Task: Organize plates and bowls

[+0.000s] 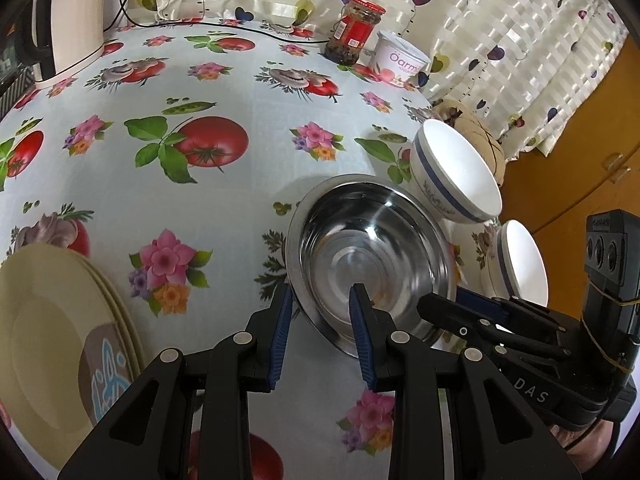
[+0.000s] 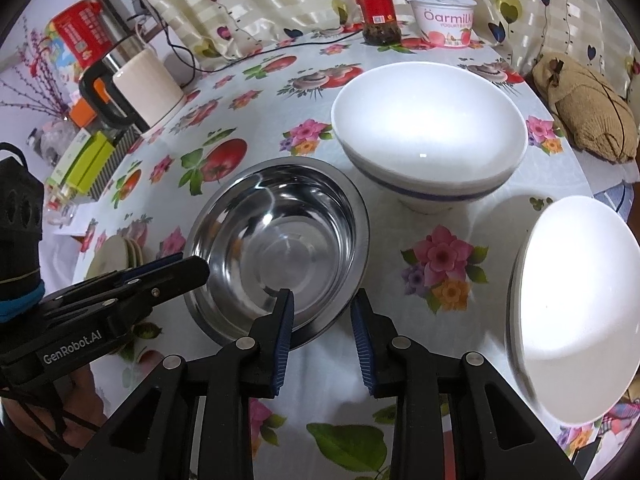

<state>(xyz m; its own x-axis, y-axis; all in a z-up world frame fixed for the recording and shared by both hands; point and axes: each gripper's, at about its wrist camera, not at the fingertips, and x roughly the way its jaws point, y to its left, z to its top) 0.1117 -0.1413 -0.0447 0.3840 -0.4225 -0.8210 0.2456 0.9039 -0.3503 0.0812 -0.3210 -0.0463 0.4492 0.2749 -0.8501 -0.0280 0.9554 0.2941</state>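
Both grippers are released and straddle the steel bowl (image 2: 280, 248) rim near the table's front edge: left gripper (image 1: 320, 300) at its left side, right gripper (image 2: 324, 304) at its near-right side.

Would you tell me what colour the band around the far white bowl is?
Blue, clearest in the right wrist view on the far white bowl.

left wrist: close, from left | right wrist: close, seemingly steeper | shared: steel bowl (image 1: 370, 256)
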